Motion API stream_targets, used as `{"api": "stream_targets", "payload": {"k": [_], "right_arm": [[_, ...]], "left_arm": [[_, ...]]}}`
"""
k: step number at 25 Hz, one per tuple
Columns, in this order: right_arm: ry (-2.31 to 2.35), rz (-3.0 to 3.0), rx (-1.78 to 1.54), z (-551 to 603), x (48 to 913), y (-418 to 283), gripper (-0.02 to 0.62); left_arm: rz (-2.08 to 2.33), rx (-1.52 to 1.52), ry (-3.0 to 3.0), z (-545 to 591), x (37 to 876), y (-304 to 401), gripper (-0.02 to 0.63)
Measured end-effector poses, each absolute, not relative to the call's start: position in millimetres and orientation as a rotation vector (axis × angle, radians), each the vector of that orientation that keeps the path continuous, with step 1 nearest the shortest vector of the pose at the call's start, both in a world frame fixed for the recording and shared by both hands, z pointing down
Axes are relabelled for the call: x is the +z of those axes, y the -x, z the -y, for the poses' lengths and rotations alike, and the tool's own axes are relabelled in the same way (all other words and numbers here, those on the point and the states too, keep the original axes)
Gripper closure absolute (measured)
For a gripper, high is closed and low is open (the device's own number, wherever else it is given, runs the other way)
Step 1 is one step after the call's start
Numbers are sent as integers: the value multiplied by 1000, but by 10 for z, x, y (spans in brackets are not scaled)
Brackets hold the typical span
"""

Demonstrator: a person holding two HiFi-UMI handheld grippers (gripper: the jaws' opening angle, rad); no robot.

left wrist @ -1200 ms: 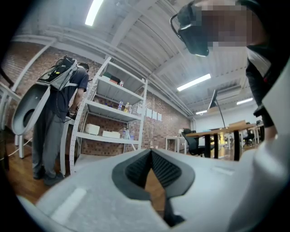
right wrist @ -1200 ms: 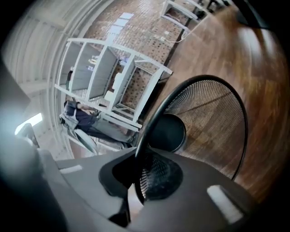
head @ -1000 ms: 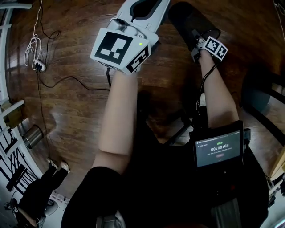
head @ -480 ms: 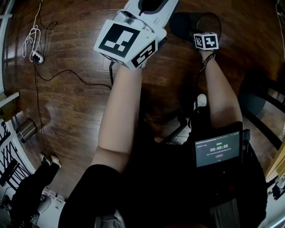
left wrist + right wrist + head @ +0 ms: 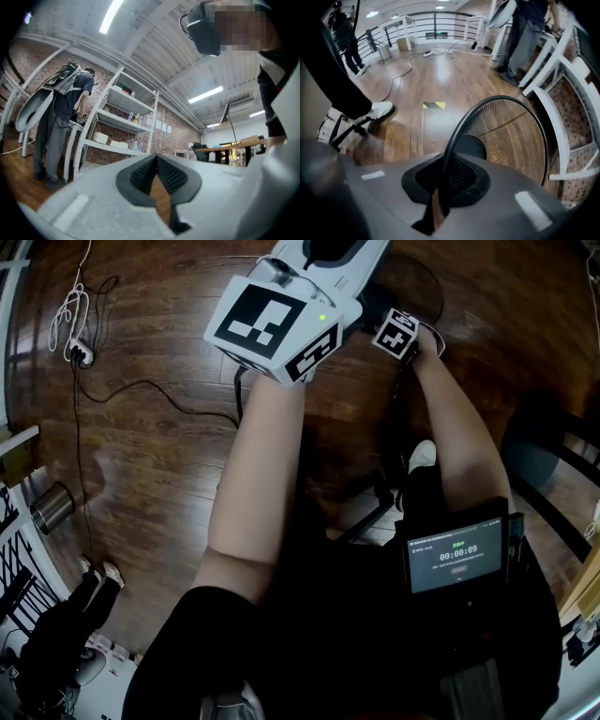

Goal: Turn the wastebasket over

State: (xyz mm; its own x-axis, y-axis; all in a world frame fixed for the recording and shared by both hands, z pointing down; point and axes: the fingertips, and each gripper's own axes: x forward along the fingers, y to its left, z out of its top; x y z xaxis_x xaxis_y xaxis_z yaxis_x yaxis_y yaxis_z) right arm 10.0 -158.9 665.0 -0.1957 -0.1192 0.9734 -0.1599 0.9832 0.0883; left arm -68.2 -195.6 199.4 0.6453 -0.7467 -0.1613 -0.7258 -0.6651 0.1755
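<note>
Wastebasket (image 5: 511,136): fine black metal mesh, smooth dark rim. Floor (image 5: 150,456): dark wood planks, glossy, reflective. Right tongs (image 5: 443,176): matt grey plastic shell, ribbed black pads. Shelf (image 5: 119,123): white painted frame.

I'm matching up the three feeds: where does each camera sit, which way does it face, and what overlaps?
Head view: on the person's head, facing steeply down at the floor; shows both forearms, left tool, right tool.
Left gripper view: on the left tool, facing roughly level at shelves; shows its shut jaws and the wearer's torso.
Right gripper view: on the right tool, facing down at the wastebasket, jaws on its rim; shows a shoe.
Shared: head and right gripper views both show wastebasket and shoe.
</note>
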Motion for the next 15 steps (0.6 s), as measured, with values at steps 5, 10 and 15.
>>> {"api": "stream_targets", "payload": {"k": [5,10,15], "right_arm": [[-111,1752,34,1446,6747,-109,575],[-90,1777,37,1453,6731,-130,566],[-54,1842,52,1469,6607,-99,403]], "left_arm": [[1231,-339,-2761,1949,1987,674,604],[1227,-341,-2748,1977,2027,711,604],[1232,-307,-2752,2033,2152,782,604]]}}
